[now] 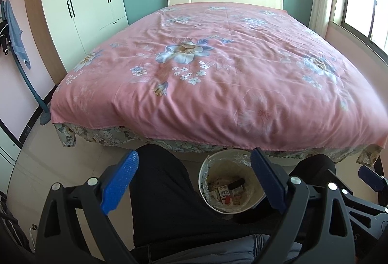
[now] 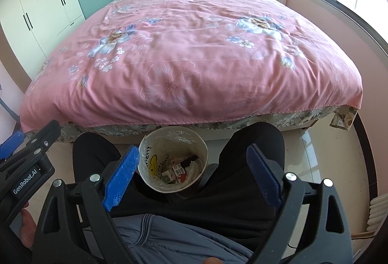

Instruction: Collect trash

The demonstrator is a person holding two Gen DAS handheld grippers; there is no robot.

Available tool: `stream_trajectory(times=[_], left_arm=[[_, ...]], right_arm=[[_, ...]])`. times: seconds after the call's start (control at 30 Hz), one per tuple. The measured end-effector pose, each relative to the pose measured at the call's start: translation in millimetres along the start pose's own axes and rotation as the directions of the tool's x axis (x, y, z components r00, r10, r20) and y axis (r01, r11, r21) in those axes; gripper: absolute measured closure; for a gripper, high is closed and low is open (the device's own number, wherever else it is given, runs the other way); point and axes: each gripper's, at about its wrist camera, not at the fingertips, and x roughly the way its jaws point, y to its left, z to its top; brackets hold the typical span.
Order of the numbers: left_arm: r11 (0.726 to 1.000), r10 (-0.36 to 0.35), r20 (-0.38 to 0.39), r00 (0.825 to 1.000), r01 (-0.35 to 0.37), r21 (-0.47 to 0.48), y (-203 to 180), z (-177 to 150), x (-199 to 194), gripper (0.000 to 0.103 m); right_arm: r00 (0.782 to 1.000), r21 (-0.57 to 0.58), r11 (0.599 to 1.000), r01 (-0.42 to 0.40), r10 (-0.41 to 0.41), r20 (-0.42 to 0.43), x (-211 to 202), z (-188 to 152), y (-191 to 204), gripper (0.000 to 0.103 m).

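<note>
Your round, pale trash bin (image 1: pixel 252 205), lined with crinkly clear plastic, sits on the glossy tile floor between your black-trousered knees, at the foot of the bed with its wrinkled pink floral cover (image 1: pixel 218 70). Small cartons (image 2: pixel 179 170) lie flat inside it. Your left gripper (image 1: pixel 194 181) and right gripper (image 2: pixel 192 175) both tilt downward over the bin, ribbed blue pads spread wide, grasping nothing.

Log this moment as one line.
left tongs: open, empty | right tongs: open, empty | bin: on floor between knees, holds trash | bed: no trash seen
</note>
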Motion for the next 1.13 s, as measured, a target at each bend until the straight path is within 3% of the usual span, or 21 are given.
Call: stream_trajectory(times=[1.13], left_arm=[[1.000, -0.018, -0.005, 1.000, 0.018, 0.014, -2.9, -0.4, 1.9, 0.008]], right_arm=[[0.999, -0.009, 1.000, -0.021, 0.021, -0.026, 8.7, -1.2, -3.5, 0.015]])
